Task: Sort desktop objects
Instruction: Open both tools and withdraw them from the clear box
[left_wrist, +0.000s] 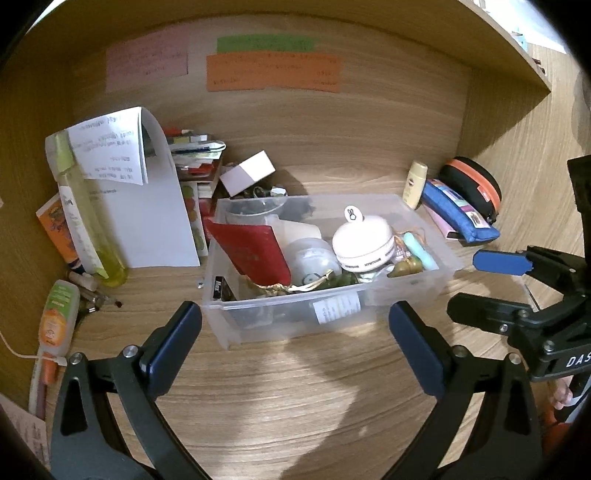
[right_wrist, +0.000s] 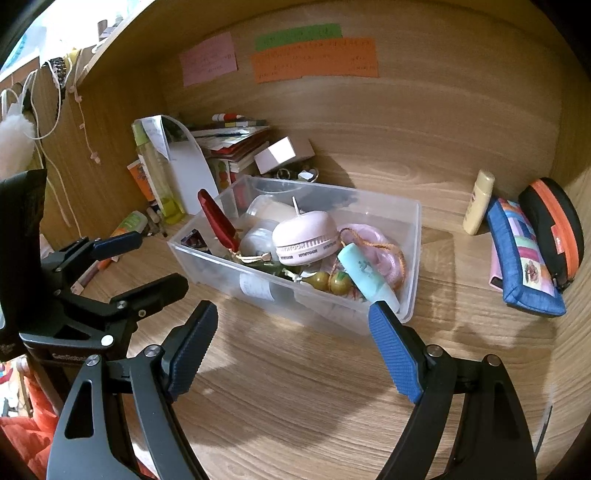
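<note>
Bin (left_wrist: 295, 317) mid-desk, crammed. Left gripper (left_wrist: 295, 339) and right gripper (right_wrist: 291, 343) both spread, empty, just before bin. Bin likely thin, flexy, slick; grip rim wall.

Both my grippers just hovering side by side, angled down. Left gripper (left_wrist: 295, 328) jaws spread wide, nothing btwn the blue pads (left_wrist: 170, 343). Right gripper (right_wrist: 291, 339) same deal, wide apart and empty, pads (right_wrist: 393, 350) touching nothing. Each one shows in the other's cam.
</note>
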